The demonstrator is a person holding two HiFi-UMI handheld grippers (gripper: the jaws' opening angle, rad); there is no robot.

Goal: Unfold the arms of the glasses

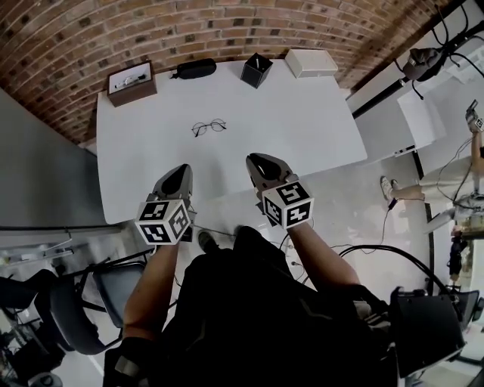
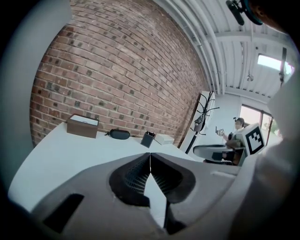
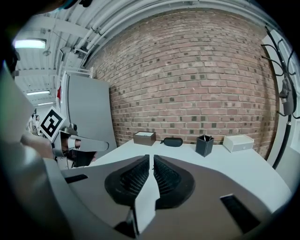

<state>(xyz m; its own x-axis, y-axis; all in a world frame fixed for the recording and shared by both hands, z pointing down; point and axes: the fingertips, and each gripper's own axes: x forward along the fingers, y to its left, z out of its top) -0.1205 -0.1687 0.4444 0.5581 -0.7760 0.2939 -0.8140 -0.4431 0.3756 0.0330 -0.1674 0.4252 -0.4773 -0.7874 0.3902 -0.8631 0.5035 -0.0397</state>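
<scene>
Glasses (image 1: 209,127): thin dark round-rimmed pair, lying flat on white table (image 1: 302,121), roughly mid-top, nothing touching them. Too small in head view to tell whether arms are folded or out.

L gripper (image 1: 181,169): nearer the person than the glasses and a bit to their left, over the table's near edge, well short of them. Jaws together; ribbed pads (image 2: 136,176) meet at the tip w/ nothing between. Nose points fwd toward the glasses, tipped slightly down.

R gripper (image 1: 255,159): nearer than the glasses and to their right, also at the near edge, well apart from them. Jaws closed down to a hairline slit; pads (image 3: 136,178) empty. Same fwd, slightly nose-down aim.

Both grippers sit side by side w/ a gap between them, marker cubes (image 1: 163,221) at the rear facing the head cam. Forearms (image 1: 155,280) bare, stretched fwd from the torso, roughly parallel, elbows tucked near the body.

Beyond the glasses, along the far edge, L to R: brown box (image 1: 131,82) w/ white insert, black case (image 1: 195,69) almost straight past them, black pen cup (image 1: 256,70), white box (image 1: 311,62). Brick wall (image 1: 227,23) behind that row.
</scene>
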